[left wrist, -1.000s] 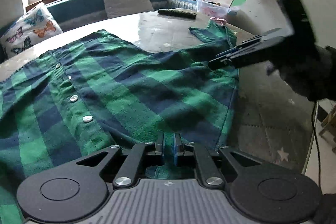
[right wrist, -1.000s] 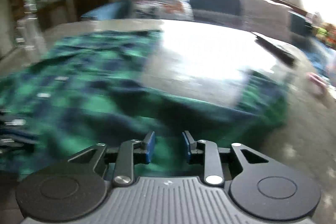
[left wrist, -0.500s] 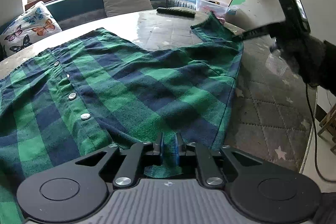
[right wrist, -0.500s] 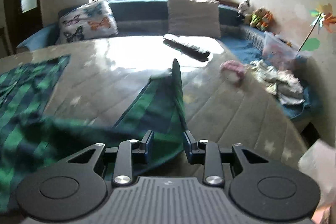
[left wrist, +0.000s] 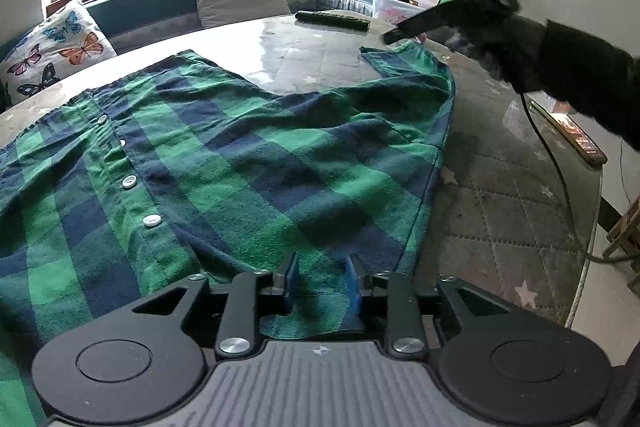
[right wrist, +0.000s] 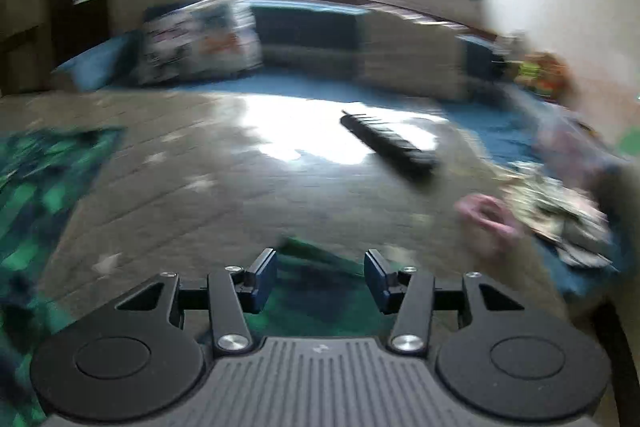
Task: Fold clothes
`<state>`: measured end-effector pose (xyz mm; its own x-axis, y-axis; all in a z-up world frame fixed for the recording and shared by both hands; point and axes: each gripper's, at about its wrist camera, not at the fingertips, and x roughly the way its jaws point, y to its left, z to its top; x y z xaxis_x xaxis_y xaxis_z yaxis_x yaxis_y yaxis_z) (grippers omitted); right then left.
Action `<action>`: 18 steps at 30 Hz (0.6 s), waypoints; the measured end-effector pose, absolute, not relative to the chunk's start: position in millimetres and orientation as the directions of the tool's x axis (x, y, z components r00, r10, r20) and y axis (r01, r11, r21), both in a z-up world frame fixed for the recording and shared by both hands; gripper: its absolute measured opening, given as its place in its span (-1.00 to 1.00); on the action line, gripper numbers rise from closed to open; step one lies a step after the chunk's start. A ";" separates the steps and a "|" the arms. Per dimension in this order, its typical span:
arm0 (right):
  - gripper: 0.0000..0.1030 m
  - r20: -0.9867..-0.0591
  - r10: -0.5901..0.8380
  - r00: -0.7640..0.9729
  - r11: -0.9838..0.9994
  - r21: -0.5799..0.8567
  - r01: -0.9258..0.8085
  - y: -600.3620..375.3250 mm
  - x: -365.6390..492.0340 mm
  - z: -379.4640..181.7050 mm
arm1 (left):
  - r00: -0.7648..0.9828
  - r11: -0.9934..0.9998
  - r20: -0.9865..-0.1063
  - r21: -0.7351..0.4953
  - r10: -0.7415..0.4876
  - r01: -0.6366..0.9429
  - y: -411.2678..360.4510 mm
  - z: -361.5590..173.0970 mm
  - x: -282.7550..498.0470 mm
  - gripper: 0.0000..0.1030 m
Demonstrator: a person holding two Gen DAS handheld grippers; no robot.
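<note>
the plaid shirt (left wrist: 248, 155) lies flat on the table (left wrist: 500, 211), its hem between the opening left claw (left wrist: 322, 281) and its sleeve under the opening right claw (right wrist: 320, 281), neither clamped

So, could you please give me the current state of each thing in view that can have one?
Plaid shirt: spread flat on the table, buttoned, one sleeve stretched toward the far edge.
Left gripper: jaws opening, shirt hem between them, pads off the cloth.
Right gripper: jaws opening above the sleeve end, gripping nothing.
Remote control: lying flat, untouched.
Table: partly covered by the shirt.
</note>
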<state>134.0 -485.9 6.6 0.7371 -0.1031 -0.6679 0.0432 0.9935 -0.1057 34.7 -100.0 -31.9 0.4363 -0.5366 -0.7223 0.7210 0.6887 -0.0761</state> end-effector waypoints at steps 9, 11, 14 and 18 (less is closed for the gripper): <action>-0.17 -0.735 -0.004 0.678 0.994 -0.078 -0.079 -496.1 173.4 -17.0 | 0.433 0.689 -0.728 -0.075 -0.532 0.720 -102.1 -31.3 34.7 -0.38; -0.67 -0.723 0.011 0.690 0.994 -0.066 -0.085 -498.6 175.3 -20.8 | 0.433 0.689 -0.728 -0.074 -0.531 0.721 -102.1 -31.3 34.6 -0.38; -1.00 -0.696 -0.054 0.716 0.994 -0.104 -0.027 -500.1 176.2 -18.2 | 0.433 0.689 -0.728 -0.075 -0.532 0.721 -101.6 -31.7 34.6 -0.38; -1.00 -0.636 -0.201 0.745 0.979 -0.155 0.132 -515.1 177.3 -10.8 | 0.434 0.690 -0.727 -0.075 -0.532 0.720 -101.5 -31.9 34.3 -0.38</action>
